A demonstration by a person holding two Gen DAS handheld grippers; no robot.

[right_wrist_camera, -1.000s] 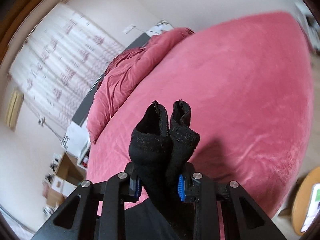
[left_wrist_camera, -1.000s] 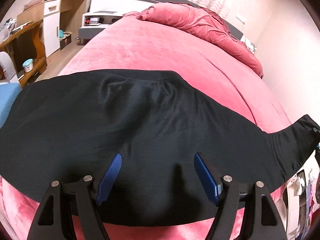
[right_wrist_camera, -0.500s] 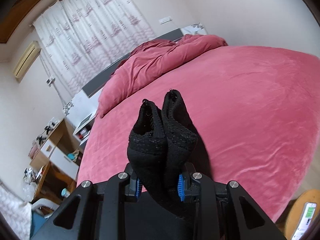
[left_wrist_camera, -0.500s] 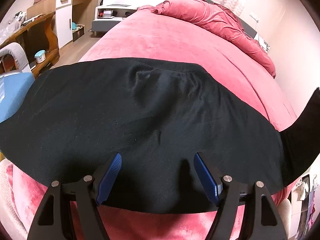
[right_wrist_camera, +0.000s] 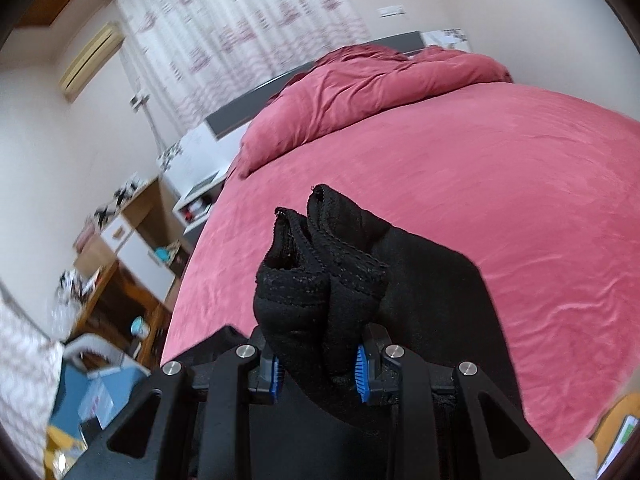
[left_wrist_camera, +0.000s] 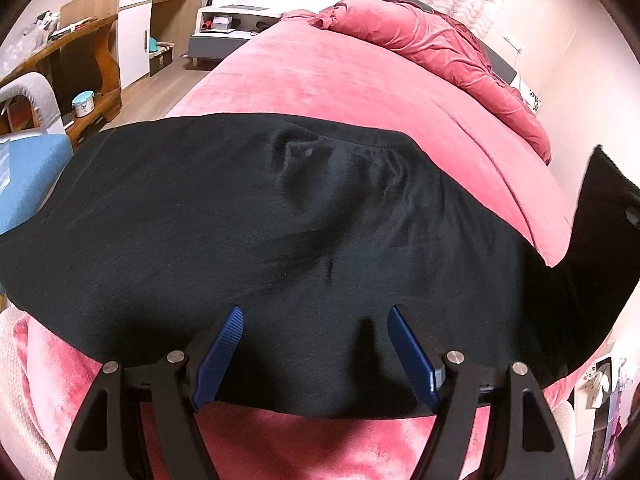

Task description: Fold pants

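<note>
Black pants [left_wrist_camera: 280, 232] lie spread across the near part of a pink bed [left_wrist_camera: 360, 80]. My left gripper [left_wrist_camera: 316, 320] hovers open just over the pants near their front edge, nothing between its blue pads. At the right edge of the left wrist view, one end of the pants [left_wrist_camera: 600, 216] rises off the bed. In the right wrist view, my right gripper [right_wrist_camera: 318, 368] is shut on the bunched leg cuffs of the pants [right_wrist_camera: 320, 264], which stick up between its fingers, with more black cloth [right_wrist_camera: 432, 300] trailing below over the bed.
A crumpled pink duvet [right_wrist_camera: 380, 84] lies at the head of the bed [right_wrist_camera: 520, 200]. Left of the bed stand a white nightstand [left_wrist_camera: 228, 28], a wooden desk [left_wrist_camera: 80, 52] and a blue chair seat [left_wrist_camera: 28, 176]. Curtains [right_wrist_camera: 240, 32] hang behind the headboard.
The right gripper has swung across the bed with the cuffs, rolling as it went; the lifted end of the pants has risen at the right of the left wrist view. The left gripper has barely shifted.
</note>
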